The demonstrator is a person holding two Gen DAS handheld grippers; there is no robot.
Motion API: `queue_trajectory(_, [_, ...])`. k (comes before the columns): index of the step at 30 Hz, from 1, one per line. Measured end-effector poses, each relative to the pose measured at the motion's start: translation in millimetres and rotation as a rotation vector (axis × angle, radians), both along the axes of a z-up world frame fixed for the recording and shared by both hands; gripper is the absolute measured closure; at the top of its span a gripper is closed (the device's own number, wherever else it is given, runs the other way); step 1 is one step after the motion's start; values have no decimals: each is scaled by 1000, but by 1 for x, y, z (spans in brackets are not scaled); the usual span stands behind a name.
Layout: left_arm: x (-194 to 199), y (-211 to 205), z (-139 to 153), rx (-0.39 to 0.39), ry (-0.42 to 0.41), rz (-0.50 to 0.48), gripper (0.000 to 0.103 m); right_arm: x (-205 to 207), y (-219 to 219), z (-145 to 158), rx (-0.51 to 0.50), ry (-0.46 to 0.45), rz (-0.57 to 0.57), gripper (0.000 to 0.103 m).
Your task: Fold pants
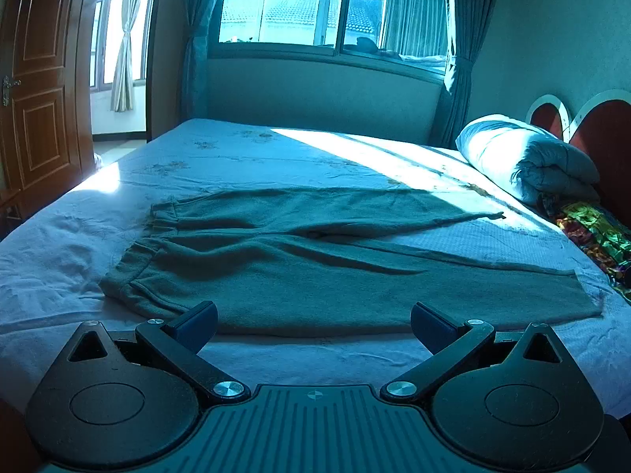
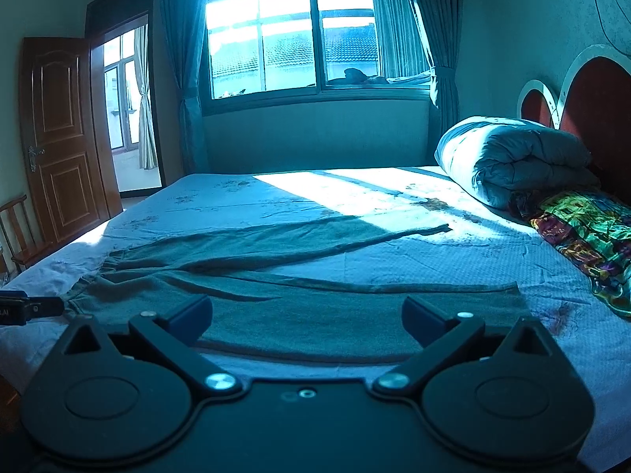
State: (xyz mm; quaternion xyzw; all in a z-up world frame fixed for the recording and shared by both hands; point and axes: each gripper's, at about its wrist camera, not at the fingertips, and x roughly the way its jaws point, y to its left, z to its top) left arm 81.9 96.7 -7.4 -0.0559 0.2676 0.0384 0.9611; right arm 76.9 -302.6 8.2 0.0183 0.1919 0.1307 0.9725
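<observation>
Grey-green pants (image 1: 315, 268) lie flat on the bed, waistband to the left, the two legs spread apart to the right. They also show in the right wrist view (image 2: 299, 299). My left gripper (image 1: 313, 325) is open and empty, just above the near edge of the pants by the waist end. My right gripper (image 2: 307, 319) is open and empty over the near leg. The tip of the left gripper (image 2: 31, 309) shows at the left edge of the right wrist view, next to the waistband.
The bed sheet (image 1: 276, 157) is pale with a sunlit patch. A rolled quilt (image 1: 528, 157) and a colourful cloth (image 1: 595, 232) lie at the headboard end on the right. A wooden door (image 1: 39, 90) and a window (image 1: 299, 4) stand beyond the bed.
</observation>
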Motion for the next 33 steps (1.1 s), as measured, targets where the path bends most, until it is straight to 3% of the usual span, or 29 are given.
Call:
queue_trajectory(8, [105,112,11,141,-12,35,0,112,45,12,-34,60,126,6])
queue_trajectory(10, [145,141,3,167,32,50,0,142,60,13,-43,59,142,6])
queue_trajectory(12, [185,172,-7,132,63,80,4,175,76,11,-41,65,159,6])
queue_trajectory(13, [207,190,-14,108,84,106,12,190,82,10,-44,67,159,6])
queue_trajectory(14, [227,205,-21,86,104,113,26,206,89,7,-44,71,159,6])
queue_trajectory(15, [245,219,-30,61,114,122,32,224,95,3,-44,80,158,6])
queue_trajectory(19, [311,258,-71,-3,193,155,33,283,113,-19,-44,139,145,6])
queue_trajectory(22, [355,279,-112,-18,270,162,47,318,121,-34,-47,178,140,8])
queue_trajectory(27, [396,296,-147,-56,289,100,47,351,126,-53,-67,190,143,8])
queue_trajectory(31, [407,303,-153,-91,297,68,46,373,128,-66,-87,211,157,8])
queue_trajectory(32, [406,303,-152,-95,291,55,55,378,129,-68,-96,212,163,8])
queue_trajectory(33, [404,303,-150,-122,278,37,75,386,132,-70,-106,210,176,8])
